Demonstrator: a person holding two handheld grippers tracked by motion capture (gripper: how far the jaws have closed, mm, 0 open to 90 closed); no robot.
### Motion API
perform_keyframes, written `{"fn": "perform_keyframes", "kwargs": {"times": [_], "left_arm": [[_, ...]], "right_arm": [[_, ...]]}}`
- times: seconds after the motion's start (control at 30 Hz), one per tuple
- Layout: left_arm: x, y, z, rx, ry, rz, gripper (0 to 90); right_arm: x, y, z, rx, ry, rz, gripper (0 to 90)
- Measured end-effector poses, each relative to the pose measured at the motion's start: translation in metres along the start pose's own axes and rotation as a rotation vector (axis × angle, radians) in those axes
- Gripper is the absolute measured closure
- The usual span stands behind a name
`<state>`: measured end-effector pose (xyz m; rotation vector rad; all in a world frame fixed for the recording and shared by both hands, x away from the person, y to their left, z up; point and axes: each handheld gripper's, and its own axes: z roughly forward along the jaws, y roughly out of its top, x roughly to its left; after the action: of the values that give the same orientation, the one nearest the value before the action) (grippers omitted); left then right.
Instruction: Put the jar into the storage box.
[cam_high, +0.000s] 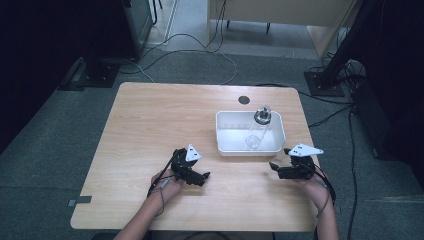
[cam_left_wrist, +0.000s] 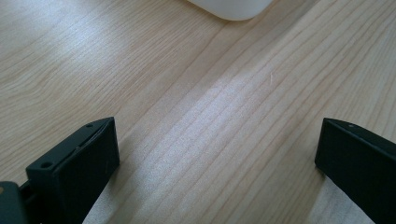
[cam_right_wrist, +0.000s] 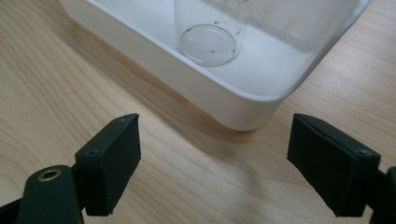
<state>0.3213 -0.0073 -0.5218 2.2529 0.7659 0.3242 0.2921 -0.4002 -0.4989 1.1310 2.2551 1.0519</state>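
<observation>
Both claws stand wide with nothing between their two black, blocky jaws: the left claw (cam_high: 204, 176) rests low over bare, pale wood-grain worktop (cam_high: 150, 125), and the right claw (cam_high: 272, 165) sits just short of one white tray (cam_high: 223, 147), whose rounded near corner lies straight ahead of it. Beyond the right claw, inside that smooth, glossy tray, lies one clear graduated cylinder (cam_right_wrist: 210, 42), its round base towards the claw. Open wood spreads left of the left claw to the worktop's rounded edge.
</observation>
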Motion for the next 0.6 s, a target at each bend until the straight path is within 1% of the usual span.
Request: {"fn": "perform_keyframes", "kwargs": {"times": [0.6], "left_arm": [[0.000, 0.000, 0.000, 0.000, 0.000, 0.001, 0.0]], "right_arm": [[-0.001, -0.008, 0.013, 0.044, 0.011, 0.013, 16.8]]}}
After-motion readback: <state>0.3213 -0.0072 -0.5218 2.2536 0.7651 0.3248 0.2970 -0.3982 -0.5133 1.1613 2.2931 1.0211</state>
